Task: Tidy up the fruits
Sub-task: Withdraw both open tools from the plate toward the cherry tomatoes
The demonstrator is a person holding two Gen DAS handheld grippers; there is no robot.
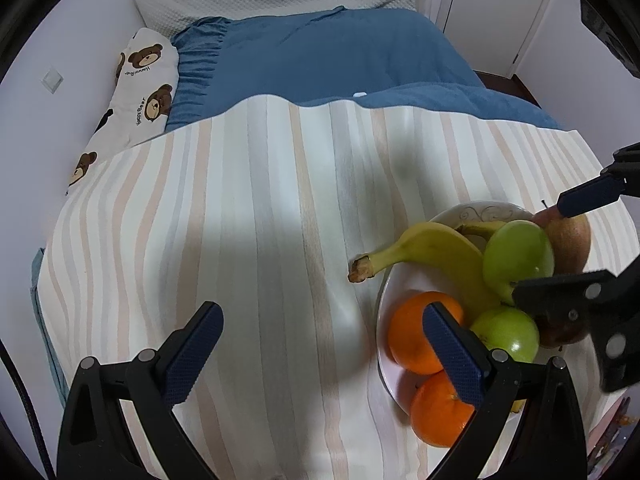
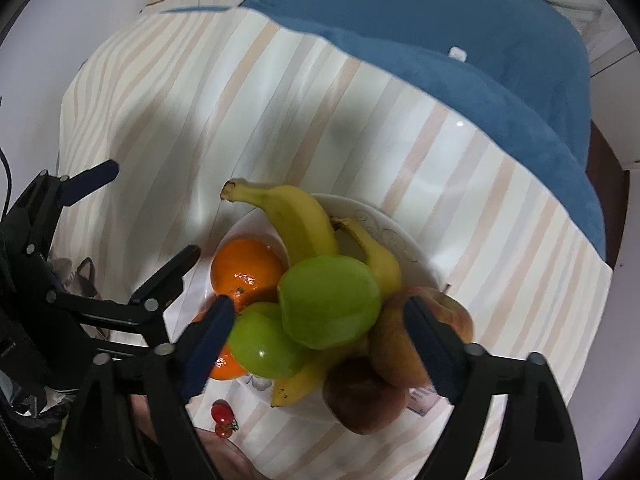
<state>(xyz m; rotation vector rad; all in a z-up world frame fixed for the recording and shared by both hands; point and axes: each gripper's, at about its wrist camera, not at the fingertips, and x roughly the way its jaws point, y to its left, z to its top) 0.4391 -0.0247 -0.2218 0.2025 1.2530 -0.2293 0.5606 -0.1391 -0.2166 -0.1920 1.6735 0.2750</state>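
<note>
Striped cloth covers the bench (image 1: 248,216), with a blue blanket (image 1: 320,60) behind it. Every fruit sits piled on the white plate (image 2: 416,248): 2 bananas, 2 oranges, 2 green apples and 2 reddish apples. The right tool (image 2: 320,332) hangs directly above the pile, jaws spread wide, nothing pinched, with the upper green apple (image 2: 328,300) straight below between them. The left tool (image 1: 324,356), also spread and empty, sits to the plate's left, by the oranges (image 1: 420,332). I judge the right hand nearer for any adjustment; the big banana (image 2: 296,220) points its stem off the rim.
</note>
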